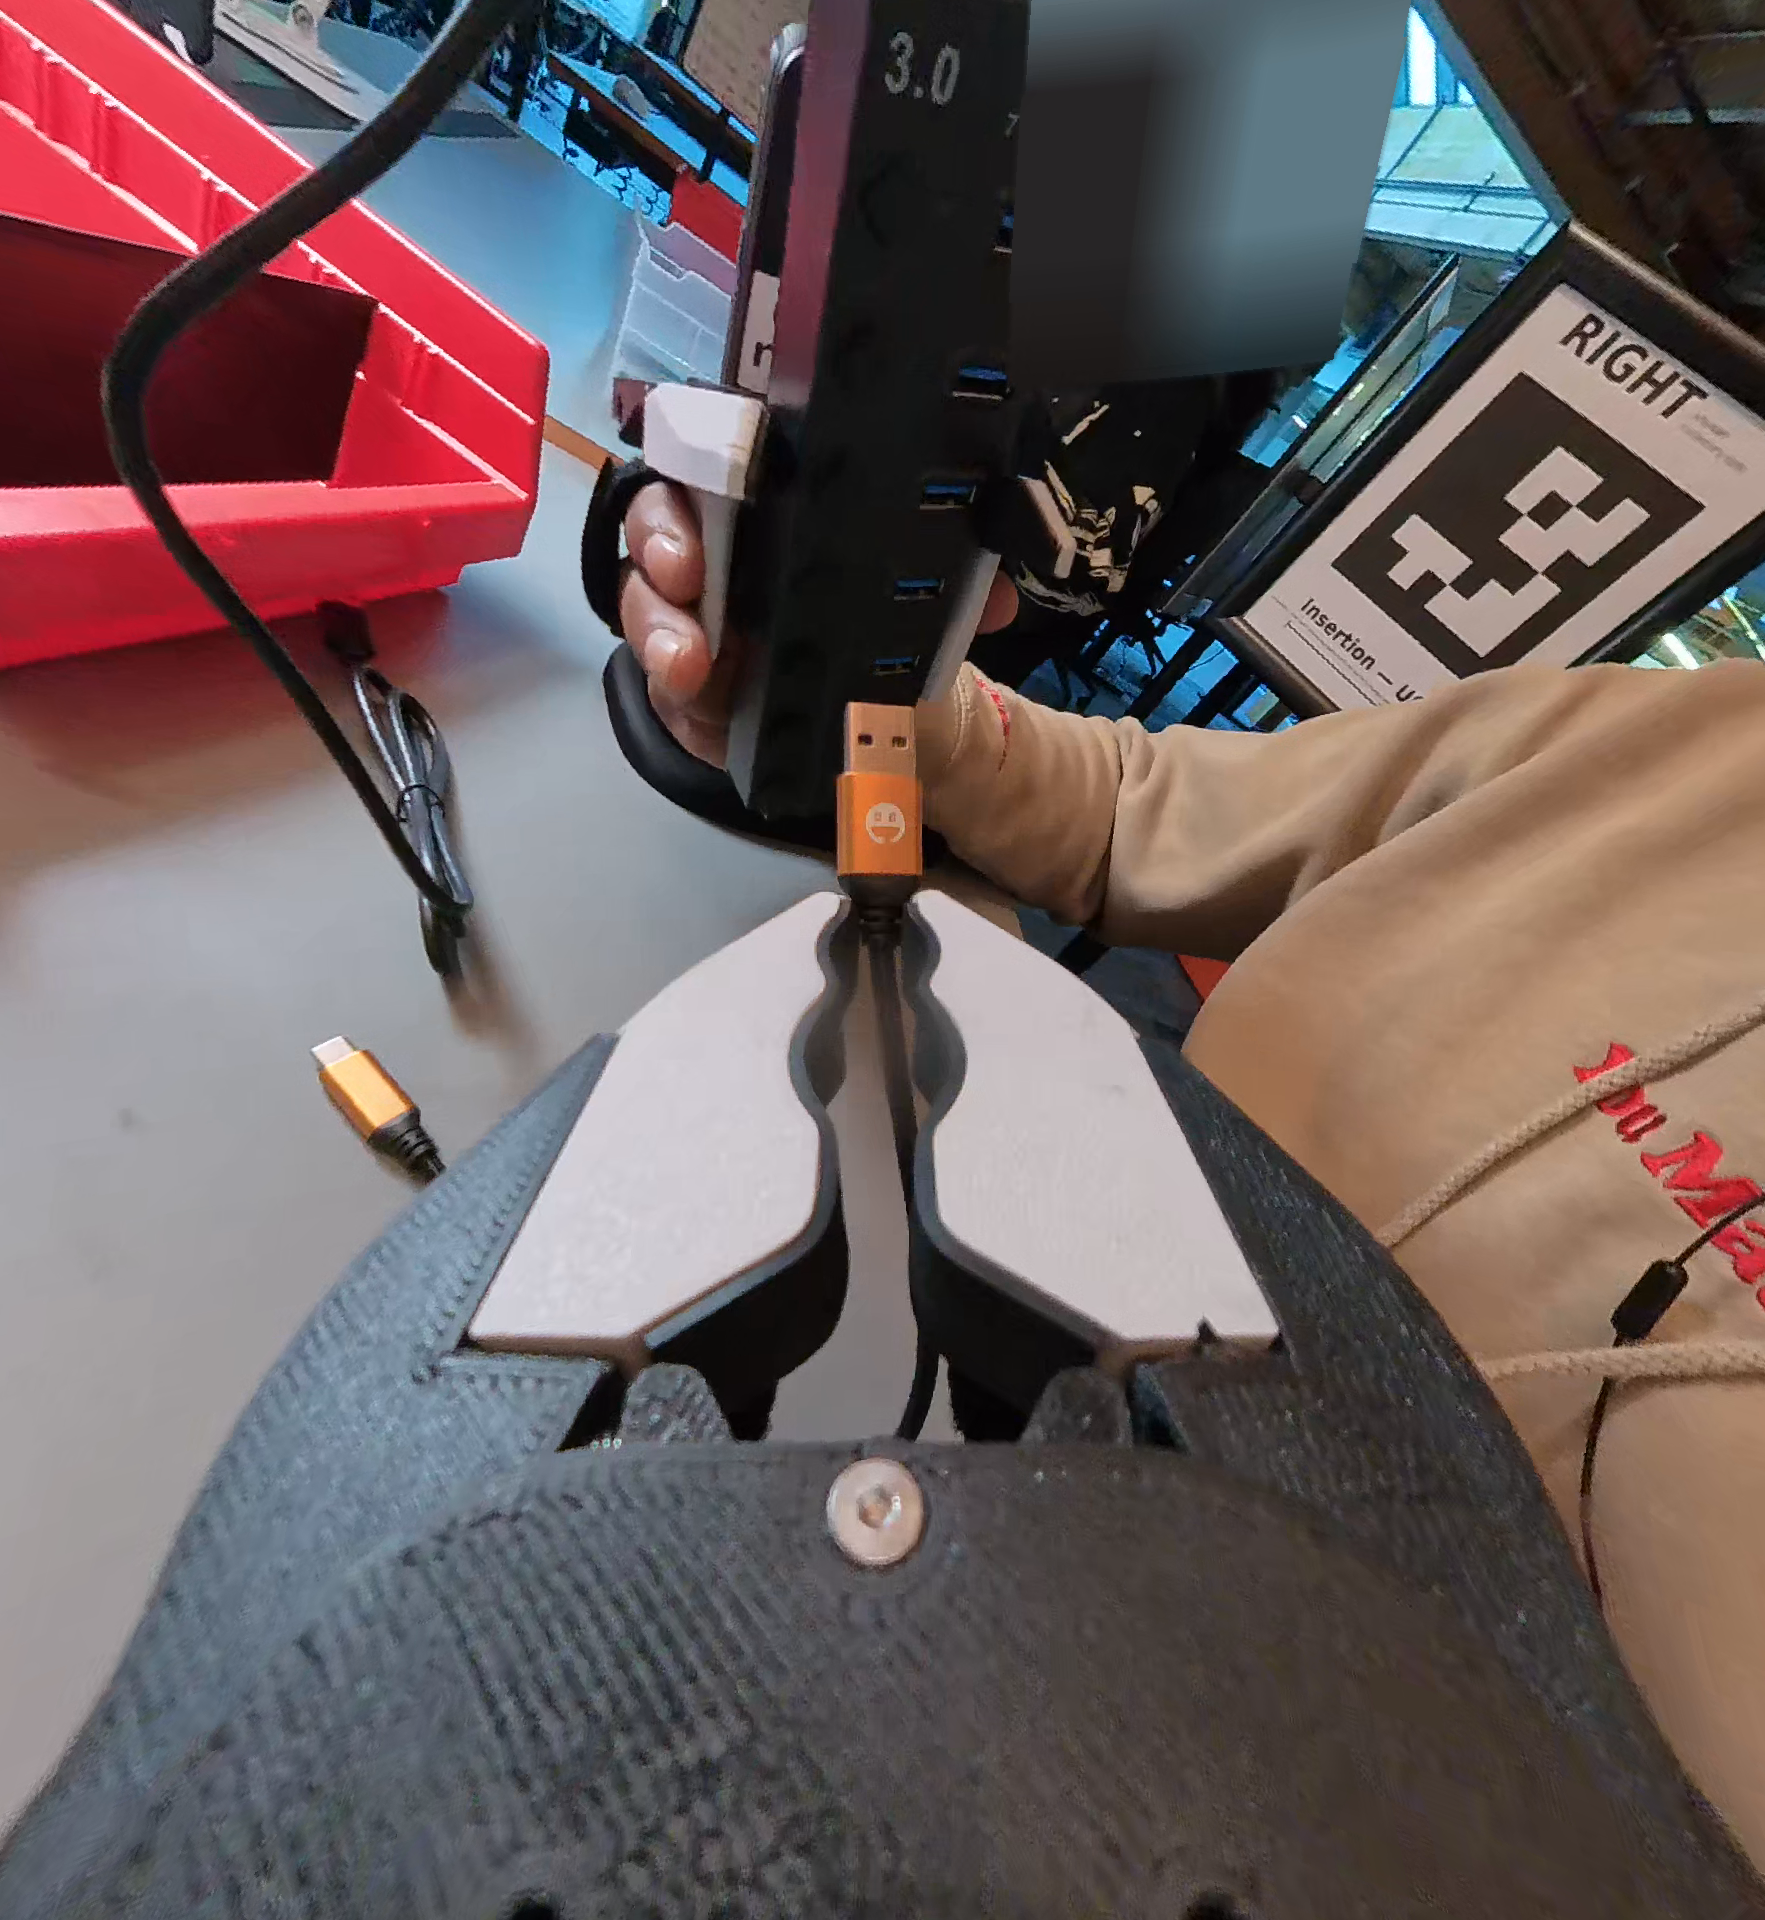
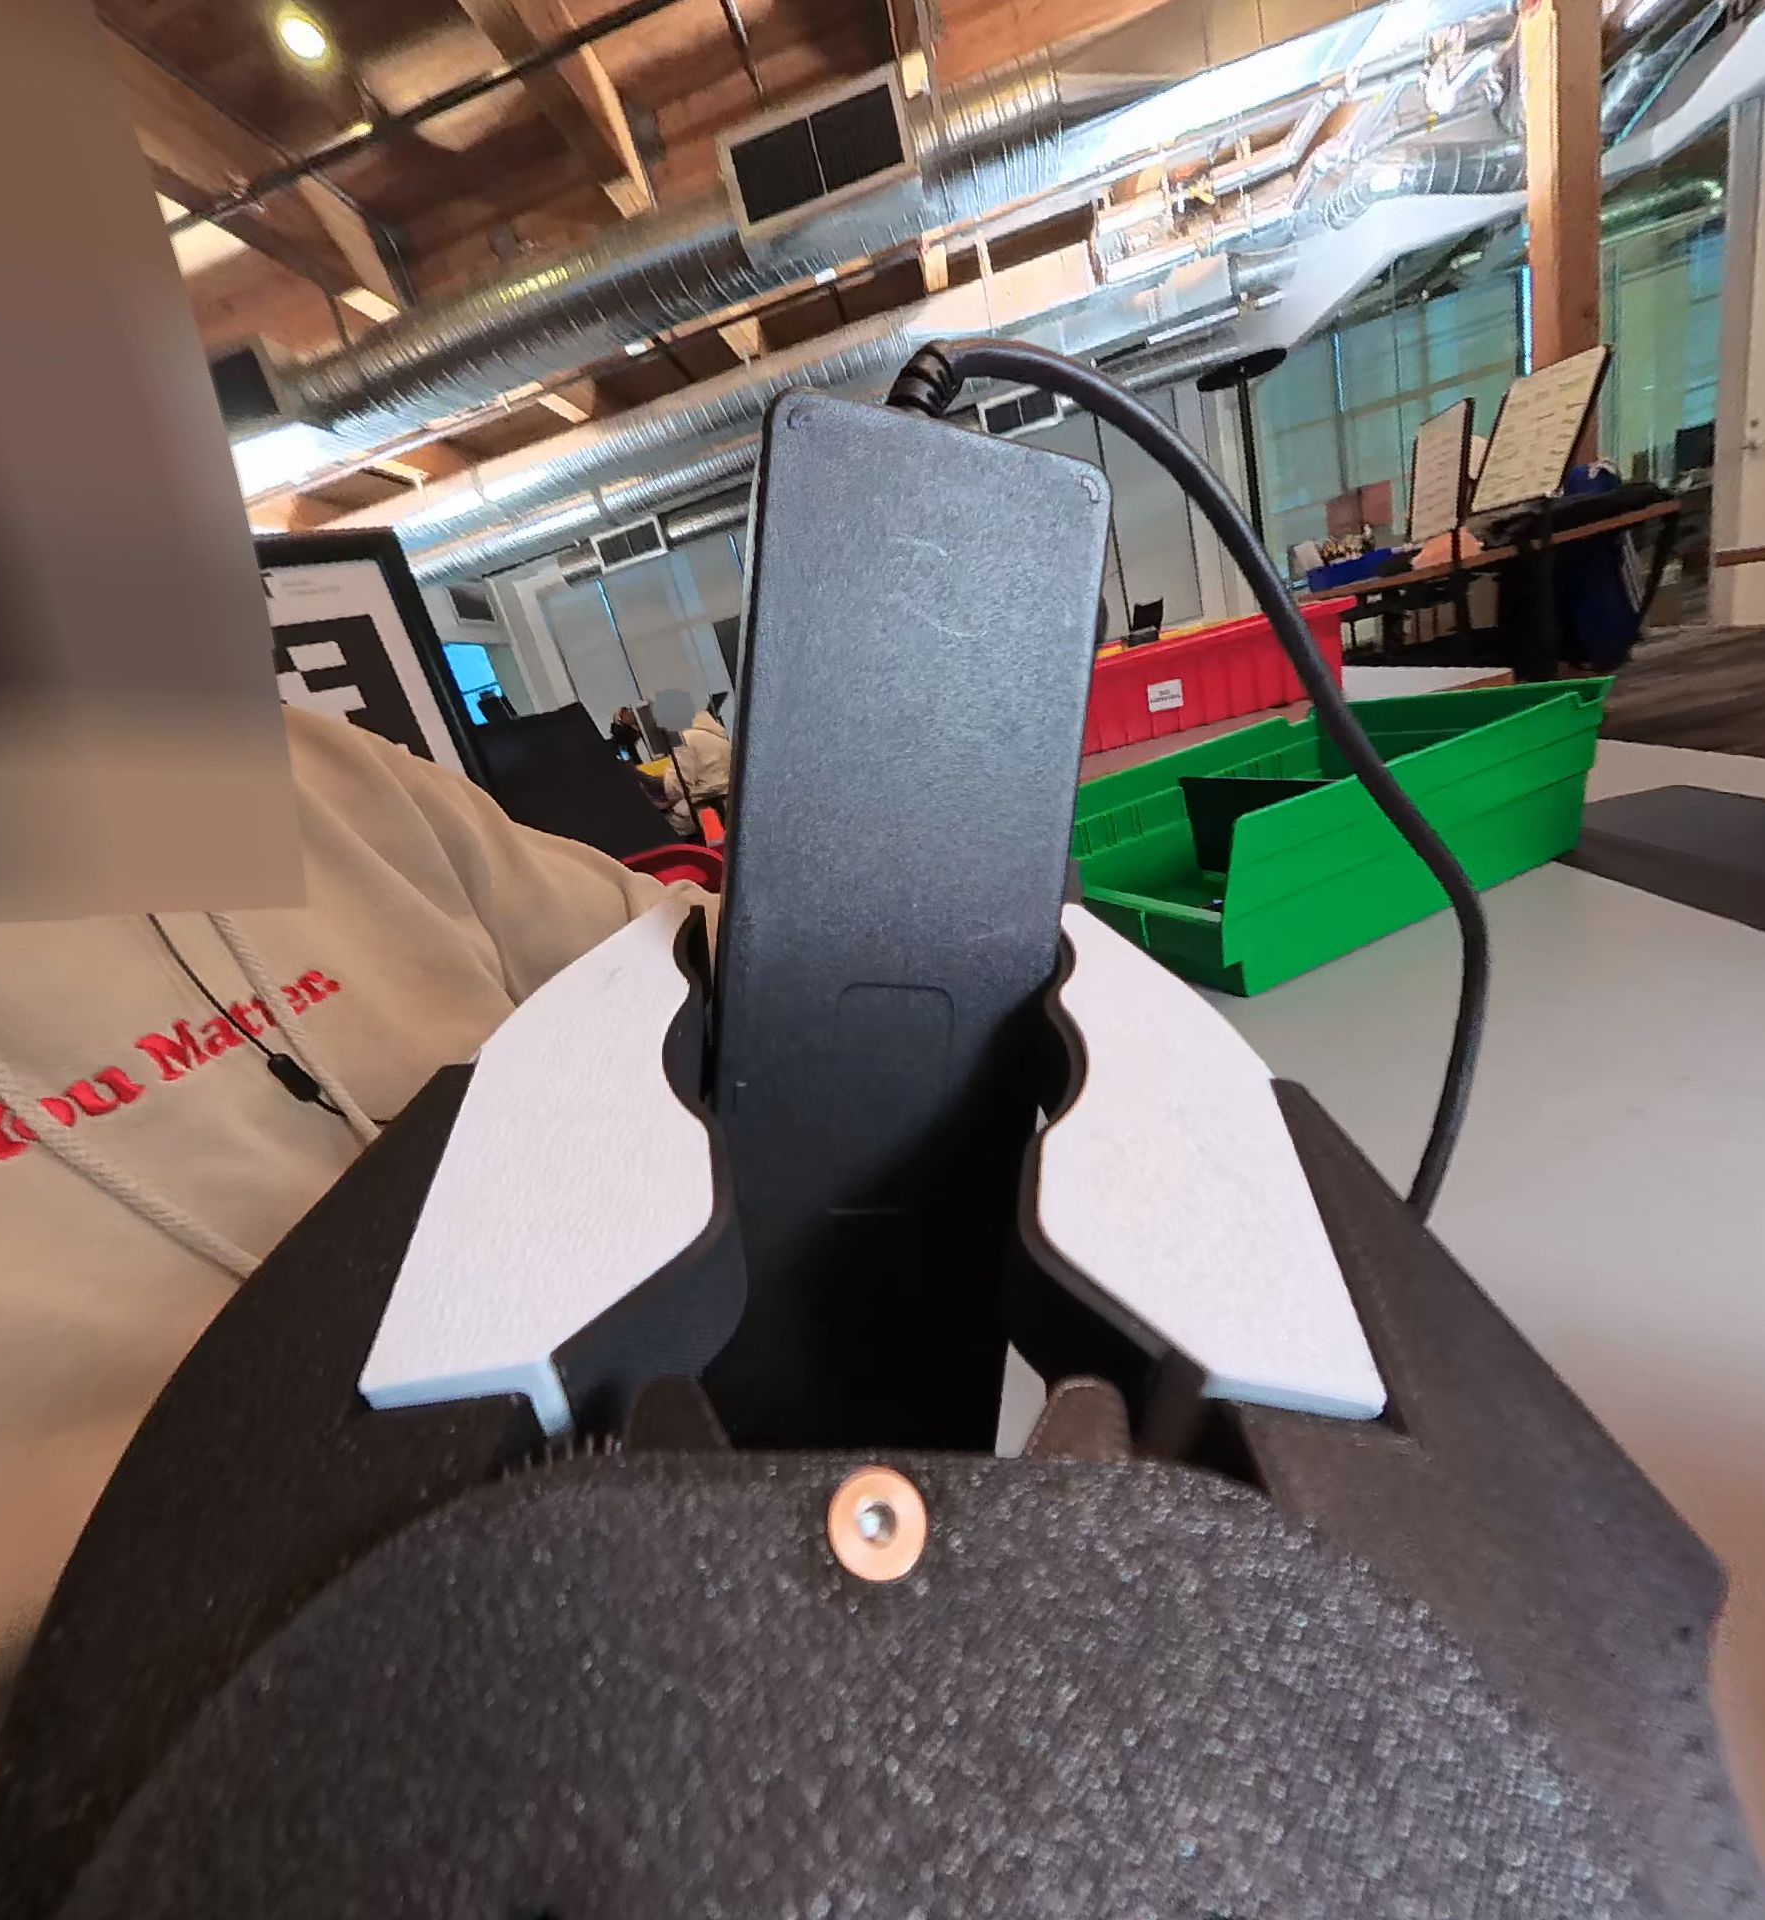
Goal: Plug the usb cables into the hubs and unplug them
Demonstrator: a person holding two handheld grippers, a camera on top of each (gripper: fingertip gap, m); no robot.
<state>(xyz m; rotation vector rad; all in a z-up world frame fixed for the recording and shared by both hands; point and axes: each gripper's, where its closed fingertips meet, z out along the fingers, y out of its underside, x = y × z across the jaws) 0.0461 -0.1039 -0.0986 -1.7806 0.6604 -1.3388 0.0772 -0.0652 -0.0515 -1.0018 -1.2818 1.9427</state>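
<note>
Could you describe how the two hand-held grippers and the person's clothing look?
Each hand-held gripper, left and right, has pale grey, wavy-edged fingers on a black textured body with one metal screw. The person wears a beige hoodie with red embroidery and drawstrings.

Long black plastic USB hub (image 1: 857, 436) cut off at twelve o'clock, its lower end hidden between the white fingers (image 2: 566, 1174), red plastic bin (image 1: 182, 416) cropped at nine o'clock, coiled black cable (image 1: 421, 821) motion-blurred

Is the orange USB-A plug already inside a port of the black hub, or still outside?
Outside. The orange USB-A plug shows its whole metal tip, beside the black hub.
</note>
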